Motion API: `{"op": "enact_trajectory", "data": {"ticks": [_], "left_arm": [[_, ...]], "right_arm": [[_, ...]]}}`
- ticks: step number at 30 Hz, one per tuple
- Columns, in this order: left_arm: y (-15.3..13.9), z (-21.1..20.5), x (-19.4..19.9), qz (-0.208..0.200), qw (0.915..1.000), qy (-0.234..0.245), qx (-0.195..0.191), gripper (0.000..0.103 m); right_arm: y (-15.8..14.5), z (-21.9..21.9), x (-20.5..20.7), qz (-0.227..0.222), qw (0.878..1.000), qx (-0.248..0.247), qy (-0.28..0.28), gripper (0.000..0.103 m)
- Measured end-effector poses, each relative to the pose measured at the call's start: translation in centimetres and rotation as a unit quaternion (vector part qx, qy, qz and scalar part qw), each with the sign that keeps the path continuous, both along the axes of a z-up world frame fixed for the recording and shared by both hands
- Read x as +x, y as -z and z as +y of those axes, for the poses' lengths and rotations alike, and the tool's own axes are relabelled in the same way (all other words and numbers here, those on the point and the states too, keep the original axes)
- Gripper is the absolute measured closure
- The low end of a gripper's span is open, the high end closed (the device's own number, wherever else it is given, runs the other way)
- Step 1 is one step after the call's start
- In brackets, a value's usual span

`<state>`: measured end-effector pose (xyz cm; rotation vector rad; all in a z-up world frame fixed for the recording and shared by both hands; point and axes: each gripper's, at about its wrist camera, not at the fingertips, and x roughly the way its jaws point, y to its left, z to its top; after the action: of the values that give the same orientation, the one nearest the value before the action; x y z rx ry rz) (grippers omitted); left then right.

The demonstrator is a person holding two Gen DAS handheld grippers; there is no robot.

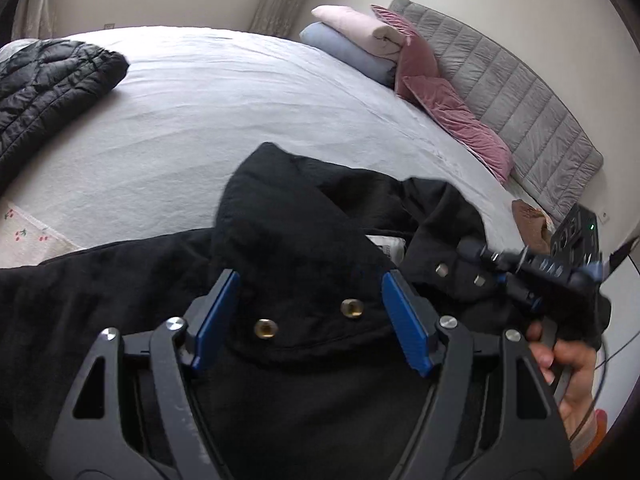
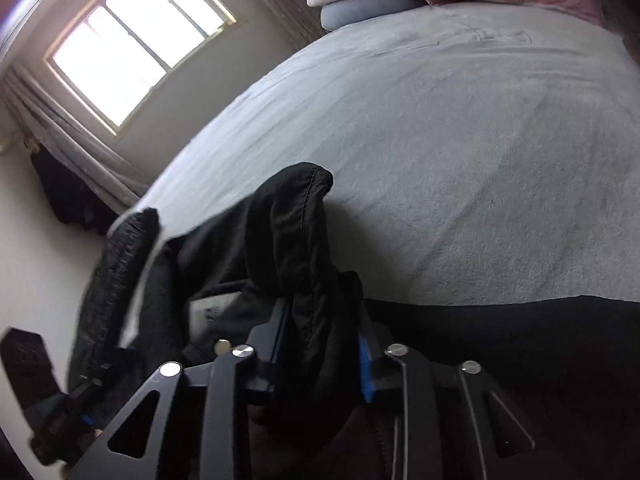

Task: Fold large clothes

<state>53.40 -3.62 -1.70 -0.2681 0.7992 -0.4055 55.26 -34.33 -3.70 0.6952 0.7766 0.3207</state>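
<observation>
My black jacket (image 1: 304, 240) lies bunched at the near edge of the bed (image 1: 240, 92), collar and brass snaps facing up. My right tongs (image 2: 322, 344) are clamped on a gathered ridge of its fabric near the collar; my left tongs (image 1: 308, 312) stand spread wide over the snap placket, gripping nothing. To do this well, I judge I should close the left tongs on the opposite collar edge, catching one layer only. Then I'd lift both evenly and spread the jacket flat on the open sheet, well apart from the black puffer jacket (image 1: 52, 80), before folding.
</observation>
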Motion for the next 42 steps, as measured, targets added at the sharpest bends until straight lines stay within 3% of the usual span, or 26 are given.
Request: {"op": "enact_trajectory", "data": {"ticks": [1, 3, 4, 6, 7, 8, 10, 11, 12, 14, 16, 18, 19, 20, 21, 22, 24, 26, 28, 30, 32, 34, 37, 40, 42], "left_arm": [[-0.2, -0.8, -0.4, -0.007, 0.9999, 0.014, 0.002, 0.029], [-0.2, -2.6, -0.8, -0.010, 0.9992, 0.027, 0.029, 0.029], [-0.1, -3.2, -0.9, -0.010, 0.9986, 0.034, 0.041, 0.029], [-0.3, -4.2, -1.3, -0.014, 0.9968, 0.049, 0.062, 0.029], [-0.4, -4.4, -1.4, -0.020, 0.9960, 0.052, 0.071, 0.029], [-0.7, -4.7, -1.7, -0.027, 0.9949, 0.058, 0.078, 0.029], [-1.0, -5.2, -1.9, -0.032, 0.9937, 0.067, 0.084, 0.029], [-1.1, -5.4, -1.8, -0.032, 0.9937, 0.066, 0.085, 0.029], [-1.1, -5.5, -1.7, -0.030, 0.9941, 0.066, 0.081, 0.029], [-1.2, -6.0, -1.2, -0.023, 0.9956, 0.060, 0.068, 0.030], [-1.3, -6.6, -1.0, -0.022, 0.9970, 0.050, 0.055, 0.030], [-1.3, -7.0, -0.8, -0.022, 0.9979, 0.042, 0.043, 0.030], [-1.4, -7.0, -0.8, -0.026, 0.9983, 0.037, 0.037, 0.032], [-1.5, -7.0, -1.0, -0.031, 0.9985, 0.032, 0.032, 0.034], [-1.7, -6.9, -1.2, -0.039, 0.9986, 0.025, 0.027, 0.034], [-1.9, -6.9, -1.5, -0.050, 0.9983, 0.021, 0.021, 0.034], [-1.8, -7.0, -2.1, -0.063, 0.9976, 0.025, 0.008, 0.035], [-0.3, -7.8, -1.8, -0.039, 0.9983, 0.029, 0.031, 0.035], [1.6, -8.9, -0.9, 0.005, 0.9959, 0.039, 0.082, 0.035], [1.0, -9.1, -1.4, -0.010, 0.9941, 0.043, 0.099, 0.035], [0.0, -8.7, -2.3, -0.012, 0.9942, 0.050, 0.094, 0.035], [-0.6, -7.8, -3.3, 0.007, 0.9945, 0.058, 0.086, 0.035], [-0.8, -6.3, -5.8, 0.034, 0.9928, 0.073, 0.089, 0.031], [-0.8, -4.7, -8.4, 0.038, 0.9917, 0.076, 0.097, 0.027], [-0.4, -4.0, -10.2, 0.040, 0.9901, 0.078, 0.110, 0.027]], "right_arm": [[-0.7, -1.8, -0.2, -0.017, 0.999, -0.019, 0.034, 0.084], [-0.9, -4.7, -0.7, 0.021, 0.986, -0.102, 0.133, 0.084], [-0.8, -6.1, -1.3, 0.027, 0.984, -0.094, 0.147, 0.082], [-1.0, -7.7, -2.5, 0.031, 0.991, -0.067, 0.108, 0.064], [-1.5, -7.8, -3.4, 0.021, 0.994, -0.082, 0.074, 0.046], [-2.2, -7.8, -4.5, 0.010, 0.988, -0.142, 0.055, 0.035], [-2.7, -8.2, -6.1, 0.016, 0.960, -0.276, 0.052, 0.023], [-2.4, -9.0, -6.3, 0.034, 0.951, -0.304, 0.044, 0.021], [-1.7, -10.0, -6.2, 0.060, 0.950, -0.304, 0.032, 0.021], [-0.2, -11.0, -6.2, 0.095, 0.961, -0.260, -0.002, 0.021], [0.5, -10.4, -6.5, 0.079, 0.964, -0.254, -0.020, 0.020], [1.0, -8.8, -6.6, 0.063, 0.965, -0.252, -0.042, 0.026], [1.0, -7.8, -6.6, 0.060, 0.957, -0.281, -0.047, 0.043], [0.7, -6.6, -6.7, 0.061, 0.940, -0.334, -0.042, 0.068], [0.2, -5.9, -7.1, 0.062, 0.928, -0.366, -0.033, 0.078], [-0.7, -5.9, -7.8, 0.057, 0.924, -0.378, -0.015, 0.087], [-1.1, -7.0, -8.3, 0.056, 0.918, -0.391, 0.040, 0.087], [0.6, -8.0, -7.4, 0.097, 0.922, -0.368, 0.070, 0.082], [0.7, -6.1, -7.3, 0.093, 0.895, -0.430, 0.067, 0.074], [0.0, -4.9, -7.7, 0.098, 0.881, -0.460, 0.052, 0.063], [-1.3, -5.3, -9.2, 0.083, 0.891, -0.445, 0.036, 0.045], [-2.7, -6.3, -11.3, 0.064, 0.901, -0.428, 0.038, 0.037], [-3.5, -8.9, -14.3, 0.059, 0.912, -0.404, 0.042, 0.034], [-2.3, -11.9, -15.8, 0.067, 0.921, -0.381, 0.050, 0.033], [-0.7, -13.5, -16.2, 0.092, 0.922, -0.370, 0.062, 0.022]]}}
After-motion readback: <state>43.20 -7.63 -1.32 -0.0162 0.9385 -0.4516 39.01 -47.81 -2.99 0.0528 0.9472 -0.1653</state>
